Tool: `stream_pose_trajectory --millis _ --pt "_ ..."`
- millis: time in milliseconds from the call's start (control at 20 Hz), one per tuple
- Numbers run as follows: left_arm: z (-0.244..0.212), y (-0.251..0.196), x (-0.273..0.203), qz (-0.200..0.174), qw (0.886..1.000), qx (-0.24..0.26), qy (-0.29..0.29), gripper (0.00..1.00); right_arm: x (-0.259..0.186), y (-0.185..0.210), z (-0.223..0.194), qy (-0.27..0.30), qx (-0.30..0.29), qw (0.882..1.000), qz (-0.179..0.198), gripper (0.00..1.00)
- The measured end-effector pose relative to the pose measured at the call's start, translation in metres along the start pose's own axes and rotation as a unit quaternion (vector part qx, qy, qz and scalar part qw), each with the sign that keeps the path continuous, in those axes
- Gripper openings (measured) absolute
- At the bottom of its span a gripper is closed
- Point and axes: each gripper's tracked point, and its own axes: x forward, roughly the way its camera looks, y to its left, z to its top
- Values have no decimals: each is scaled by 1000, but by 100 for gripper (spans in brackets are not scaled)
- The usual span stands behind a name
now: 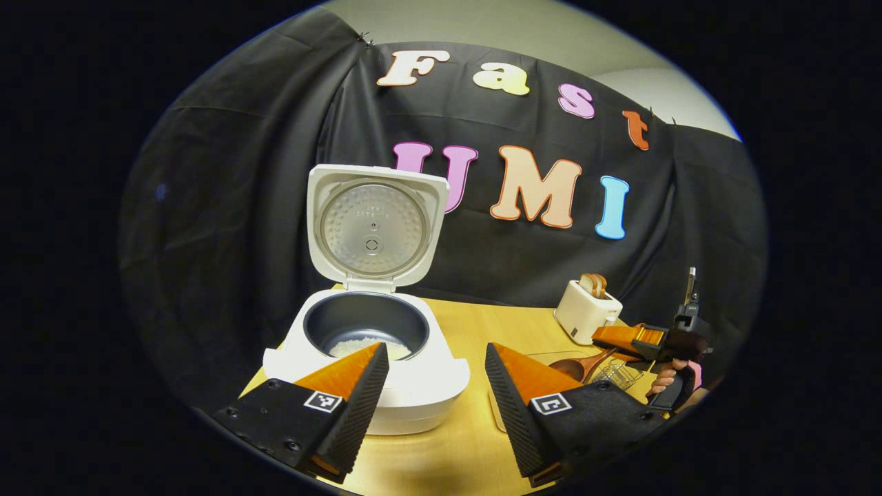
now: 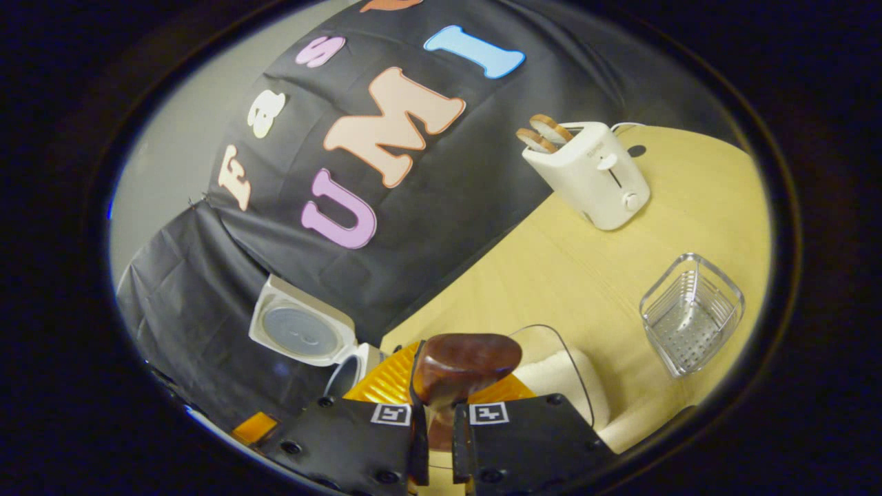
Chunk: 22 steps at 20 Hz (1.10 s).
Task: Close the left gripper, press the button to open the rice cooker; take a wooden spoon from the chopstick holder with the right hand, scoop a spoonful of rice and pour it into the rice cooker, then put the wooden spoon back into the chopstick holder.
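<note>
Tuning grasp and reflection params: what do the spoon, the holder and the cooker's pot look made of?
Wooden spoon: dark reddish-brown wood, smooth, faintly glossy, going by its soft sheen.
Chopstick holder: clear ribbed plastic, possibly glass; the table shows through it.
Inner pot: dark matte coated metal, probably non-stick; white rice contrasts sharply.

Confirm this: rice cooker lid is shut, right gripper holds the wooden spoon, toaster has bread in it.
One thing is wrong: the rice cooker lid stands open, as the left gripper view shows. The right gripper does hold the wooden spoon, and the toaster has bread in it.
</note>
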Motion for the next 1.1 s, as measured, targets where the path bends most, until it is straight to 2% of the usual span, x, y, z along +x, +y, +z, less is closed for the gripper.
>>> stream_pose_trajectory --millis 300,600,850,1100 --pt "0 -17 -5 31 999 -19 -16 84 -11 29 34 6 45 998 53 17" --pt "-10 -6 -14 72 996 -45 -29 83 -9 56 44 21 81 993 80 17" --pt "-11 21 -18 51 997 -52 -16 83 6 113 27 5 95 990 99 16" --pt "-10 67 -17 18 999 -46 4 83 47 175 -10 -8 87 990 107 16"
